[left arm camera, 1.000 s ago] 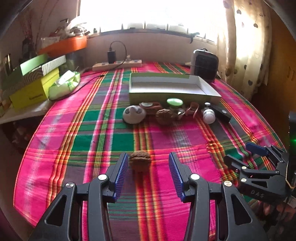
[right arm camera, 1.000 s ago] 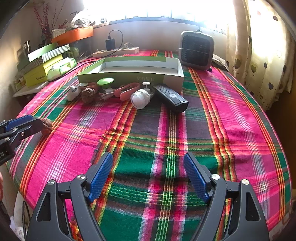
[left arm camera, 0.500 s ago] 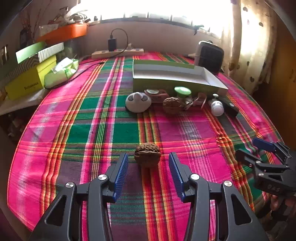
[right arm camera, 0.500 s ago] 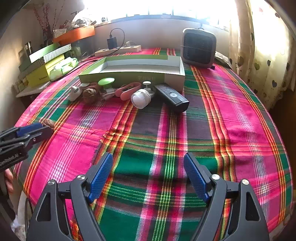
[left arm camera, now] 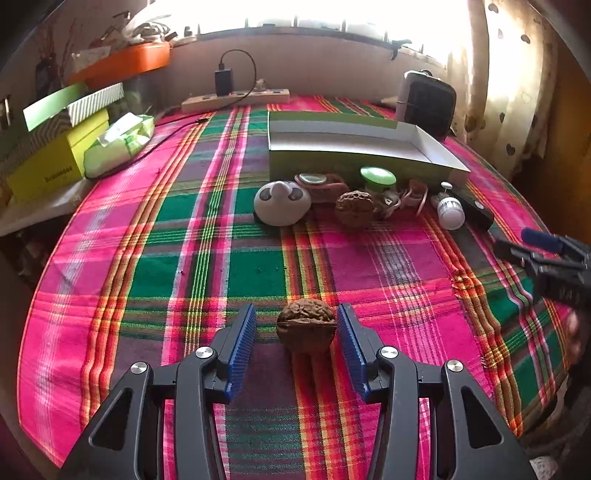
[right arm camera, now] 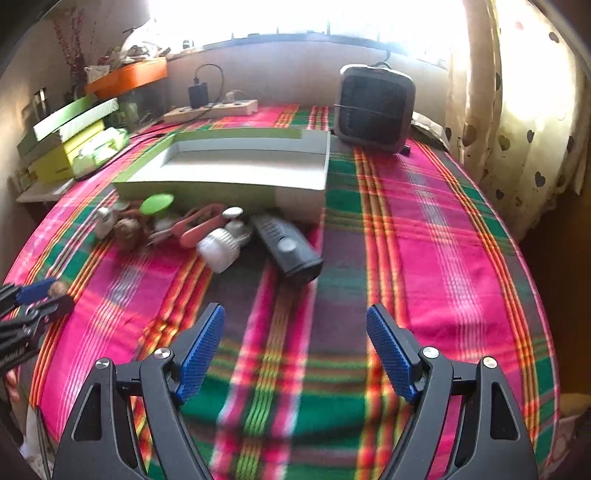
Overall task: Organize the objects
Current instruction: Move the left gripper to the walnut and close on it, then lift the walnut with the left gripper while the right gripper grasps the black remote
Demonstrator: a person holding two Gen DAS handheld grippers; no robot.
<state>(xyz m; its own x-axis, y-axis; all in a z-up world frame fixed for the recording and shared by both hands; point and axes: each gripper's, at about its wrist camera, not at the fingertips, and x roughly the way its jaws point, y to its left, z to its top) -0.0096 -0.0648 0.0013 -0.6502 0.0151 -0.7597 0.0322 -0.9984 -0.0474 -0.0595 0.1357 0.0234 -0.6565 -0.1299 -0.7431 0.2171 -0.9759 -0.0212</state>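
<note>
Left gripper (left arm camera: 295,343) has moved in: walnut (left arm camera: 306,326), bottom centre of frame, now sits between our parted pads, touching the right one, unclamped. Right gripper (right arm camera: 295,354) wide, empty. We close next.

daylight pouring in through window (left arm camera: 332,14) at rear, blowing out to white glare. curtain (right arm camera: 517,129) glowing at right. tablecloth (left arm camera: 258,266) showing vivid, sharp in left wrist view; smearing with motion blur in right wrist view. fisheye bending edges, corners going black. walnut (left arm camera: 306,326) casting soft shadow toward camera.
</note>
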